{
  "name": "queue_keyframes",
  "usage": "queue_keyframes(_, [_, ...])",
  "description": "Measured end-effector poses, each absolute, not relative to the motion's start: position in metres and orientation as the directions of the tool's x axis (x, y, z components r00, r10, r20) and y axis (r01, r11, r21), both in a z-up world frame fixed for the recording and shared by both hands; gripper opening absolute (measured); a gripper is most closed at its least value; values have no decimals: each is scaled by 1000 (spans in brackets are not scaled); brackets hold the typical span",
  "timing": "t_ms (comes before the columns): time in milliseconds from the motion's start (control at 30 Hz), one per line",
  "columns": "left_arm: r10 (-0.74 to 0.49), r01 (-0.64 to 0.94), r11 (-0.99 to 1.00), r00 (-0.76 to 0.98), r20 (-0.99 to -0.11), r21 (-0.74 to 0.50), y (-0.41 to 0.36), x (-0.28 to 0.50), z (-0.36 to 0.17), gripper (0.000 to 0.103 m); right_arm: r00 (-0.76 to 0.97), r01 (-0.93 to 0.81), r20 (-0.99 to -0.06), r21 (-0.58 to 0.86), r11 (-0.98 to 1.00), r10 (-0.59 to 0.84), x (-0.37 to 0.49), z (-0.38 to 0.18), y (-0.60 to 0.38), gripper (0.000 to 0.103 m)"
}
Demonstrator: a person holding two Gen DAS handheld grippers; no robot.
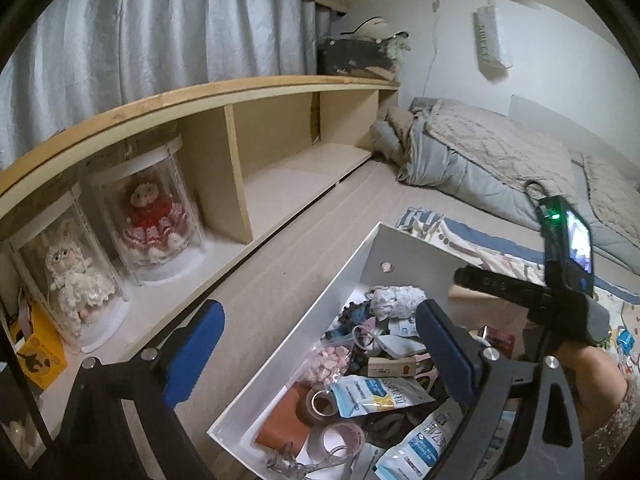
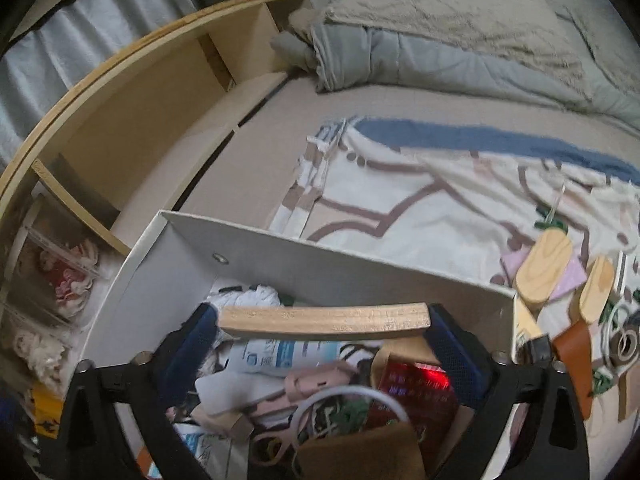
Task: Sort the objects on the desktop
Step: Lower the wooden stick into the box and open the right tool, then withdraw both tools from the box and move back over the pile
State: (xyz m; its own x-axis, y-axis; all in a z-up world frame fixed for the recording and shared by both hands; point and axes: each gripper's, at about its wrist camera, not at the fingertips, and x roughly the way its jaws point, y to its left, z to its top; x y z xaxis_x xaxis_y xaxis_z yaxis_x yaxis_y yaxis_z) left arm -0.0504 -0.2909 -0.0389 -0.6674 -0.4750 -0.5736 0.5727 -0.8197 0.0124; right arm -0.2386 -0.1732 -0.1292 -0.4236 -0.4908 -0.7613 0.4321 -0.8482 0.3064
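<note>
right gripper (image 2: pixel 324 322): jaws pinch a flat wooden bar (image 2: pixel 324 320) end to end, one pad on each short end. the bar lies level across the span, likely so it can go down flat without tipping.
wooden bar position: it hangs above the white box (image 2: pixel 360 268), over the clutter inside and near the far wall. i judge it is about to be dropped in, not lifted out, though the pictures alone cannot settle that.
left gripper (image 1: pixel 320 356): jaws spread wide, nothing between the blue pads (image 1: pixel 196 352). it hovers at the near left corner of the white box, seemingly waiting off to the side so the other hand has room.
box contents: mask packets (image 1: pixel 376 394), tape rolls (image 1: pixel 322 402), a brown wallet-like thing (image 1: pixel 282 420), a red packet (image 2: pixel 416 392) and crumpled white cloth (image 1: pixel 394 298) lie heaped together. the heap suggests the box is the collecting place for small items.
unsorted things: rounded wooden pieces (image 2: pixel 544 276), a tan leather strip (image 2: pixel 572 364) and a small tape roll (image 2: pixel 626 342) lie on the patterned cloth (image 2: pixel 420 208) to the right of the box, outside it. they look like the remaining work.
surroundings: the box sits on a bed beside a low wooden shelf (image 1: pixel 248 140); two dolls in clear cases (image 1: pixel 154 216) stand in the shelf, well apart from the box.
risk: the bar is held only by its ends, so a slight loosening would let it fall crooked onto the heap.
</note>
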Motion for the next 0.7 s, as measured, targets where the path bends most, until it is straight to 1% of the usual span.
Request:
queue_keyframes(200, [-481, 577, -816, -656, -582, 23, -291, -51, -44, 97, -426, 420, -733, 359, -833, -531, -242, -125, -161, 103])
queue_keyframes(367, [-492, 578, -816, -667, -560, 29, -286, -50, -40, 97, -410, 482, -709, 365, -796, -574, -229, -117, -156, 103])
queue_keyframes(500, [-493, 573, -819, -673, -551, 31, -284, -50, -35, 97, -427, 554, -683, 320, -769, -593, -211, -105, -154, 103])
queue_keyframes(700, [-495, 575, -818, -670, -553, 34, -280, -53, -35, 98, -493, 637, -631, 207, -742, -599, -184, -82, -149, 103])
